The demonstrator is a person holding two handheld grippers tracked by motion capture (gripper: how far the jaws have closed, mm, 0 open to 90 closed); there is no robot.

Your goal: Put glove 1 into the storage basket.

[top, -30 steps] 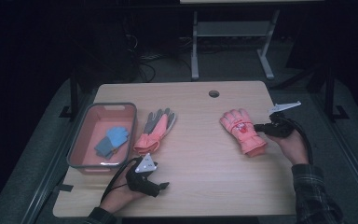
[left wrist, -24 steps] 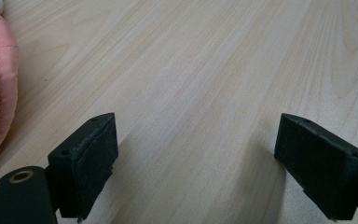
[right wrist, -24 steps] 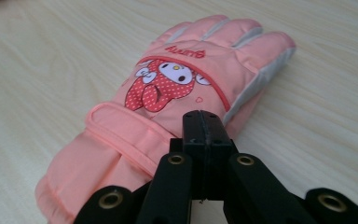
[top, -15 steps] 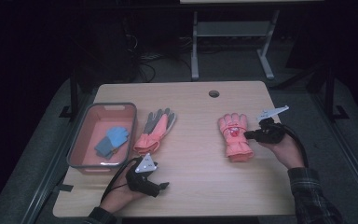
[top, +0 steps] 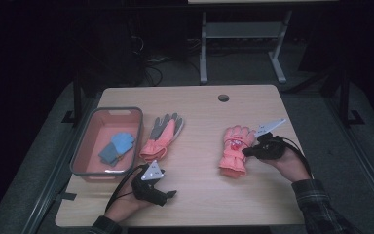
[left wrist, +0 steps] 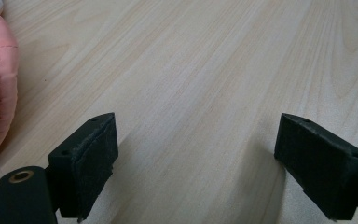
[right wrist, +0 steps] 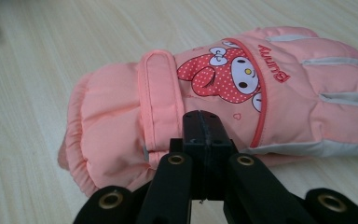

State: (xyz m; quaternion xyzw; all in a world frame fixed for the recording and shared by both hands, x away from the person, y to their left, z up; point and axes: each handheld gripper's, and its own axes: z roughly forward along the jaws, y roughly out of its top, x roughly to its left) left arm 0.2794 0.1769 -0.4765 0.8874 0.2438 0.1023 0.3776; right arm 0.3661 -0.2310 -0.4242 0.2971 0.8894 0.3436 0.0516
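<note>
A: How do the right tongs (top: 249, 151) stand?

B: The jaws are pressed flat together, with no gap between the black pads. In the right gripper view their tips meet at the near edge of the pink padded glove (right wrist: 223, 93), by the side seam close to the wrist strap. Whether a fold of fabric is pinched between them, I cannot tell; the tips at least touch the glove.

A: Where is that glove?

B: On the right half of the table (top: 199, 195), lying flat, fingers pointing to the far side, cuff toward the near edge. A cartoon rabbit patch is on its back. The tongs come at it from its right side.

A: And the left tongs (top: 168, 195)?

B: Spread wide. In the left gripper view the two pads stand well apart with bare wood between them, holding nothing. They rest low over the near left part of the table.

A: Anything near them?

B: The cuff of a second glove (top: 163, 139), pink with a grey palm, lies just to the far side. Left of it is a pink bin (top: 80, 151) with a blue glove (top: 117, 147) inside.
</note>
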